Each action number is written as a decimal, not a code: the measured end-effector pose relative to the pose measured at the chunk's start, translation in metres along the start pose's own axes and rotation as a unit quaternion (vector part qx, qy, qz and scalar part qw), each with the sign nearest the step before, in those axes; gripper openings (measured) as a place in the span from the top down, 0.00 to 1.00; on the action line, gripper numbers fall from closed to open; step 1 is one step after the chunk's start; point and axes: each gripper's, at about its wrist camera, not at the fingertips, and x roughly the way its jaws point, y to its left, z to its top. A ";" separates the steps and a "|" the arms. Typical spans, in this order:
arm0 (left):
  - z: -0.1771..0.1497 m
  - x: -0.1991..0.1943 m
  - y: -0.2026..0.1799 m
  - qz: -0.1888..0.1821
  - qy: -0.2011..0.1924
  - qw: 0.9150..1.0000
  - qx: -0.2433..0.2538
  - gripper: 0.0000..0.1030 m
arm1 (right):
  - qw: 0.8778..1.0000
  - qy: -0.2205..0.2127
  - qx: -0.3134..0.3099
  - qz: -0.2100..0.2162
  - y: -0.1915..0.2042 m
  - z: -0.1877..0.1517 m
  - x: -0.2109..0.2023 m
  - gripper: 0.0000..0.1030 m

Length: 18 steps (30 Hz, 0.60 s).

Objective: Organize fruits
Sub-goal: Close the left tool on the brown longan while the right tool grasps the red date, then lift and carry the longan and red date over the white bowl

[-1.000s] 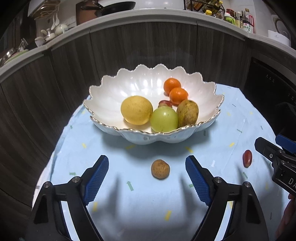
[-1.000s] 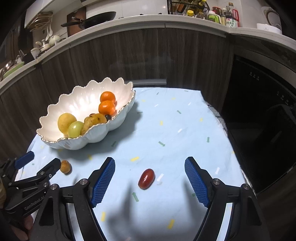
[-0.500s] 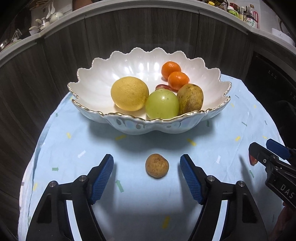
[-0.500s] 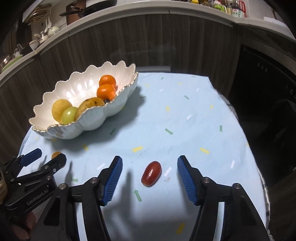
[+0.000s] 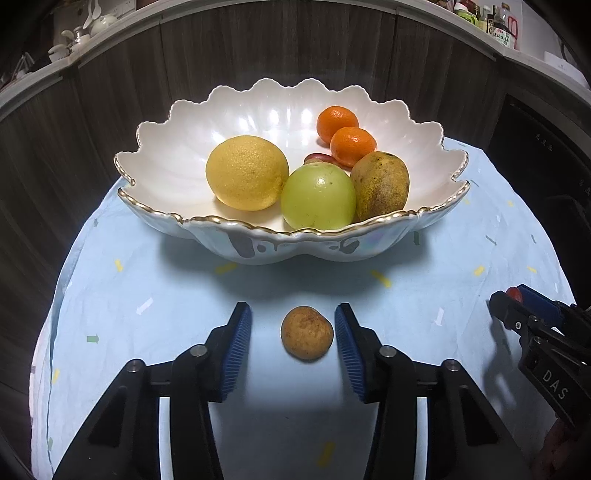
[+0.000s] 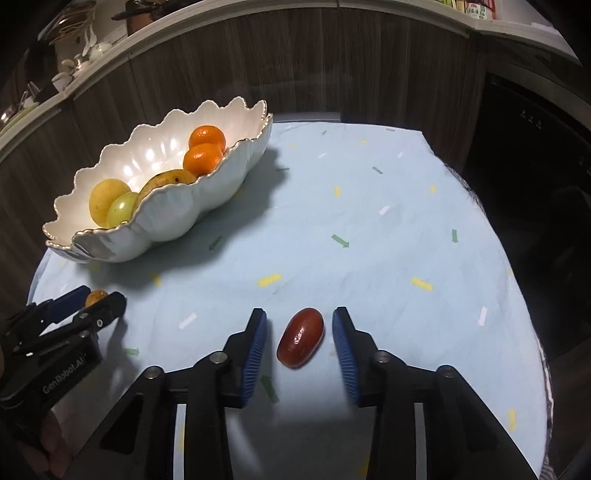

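A small round brown fruit (image 5: 307,332) lies on the pale blue cloth between the pads of my left gripper (image 5: 292,332); the jaws are closing, the right pad almost at the fruit, the left pad still apart. A red oval fruit (image 6: 300,336) lies between the pads of my right gripper (image 6: 299,338), whose jaws are closing too, with gaps on both sides. Behind stands the white scalloped bowl (image 5: 436,218) holding a yellow citrus (image 5: 246,172), a green fruit (image 5: 317,196), a brown mango-like fruit (image 5: 380,184) and two mandarins (image 5: 352,144).
The table's cloth edge drops off at the left and right in both views. Dark wood cabinet fronts stand behind the bowl, under a counter with bottles (image 5: 498,22) and crockery (image 6: 79,64). The right gripper's tip (image 5: 517,314) shows at the left wrist view's right edge.
Both grippers came down toward the cloth and their jaws narrowed around the fruits. The bowl looms larger in the left wrist view.
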 end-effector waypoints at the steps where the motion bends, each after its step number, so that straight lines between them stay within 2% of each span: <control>1: 0.000 0.000 0.000 0.003 0.000 1.000 0.000 0.60 | 1.000 0.000 -0.001 -0.001 0.000 0.000 0.000 0.71; 3: 0.001 0.000 -0.001 -0.002 -0.001 1.000 0.002 0.66 | 1.000 0.000 -0.001 -0.002 0.000 -0.001 0.000 0.75; 6: 0.001 -0.001 -0.003 -0.007 -0.003 1.000 0.009 0.74 | 1.000 -0.001 0.000 -0.001 -0.001 -0.001 -0.001 0.76; 18: 0.001 -0.007 -0.002 -0.006 -0.006 1.000 0.007 0.75 | 1.000 -0.012 -0.003 -0.001 0.001 0.002 -0.011 0.77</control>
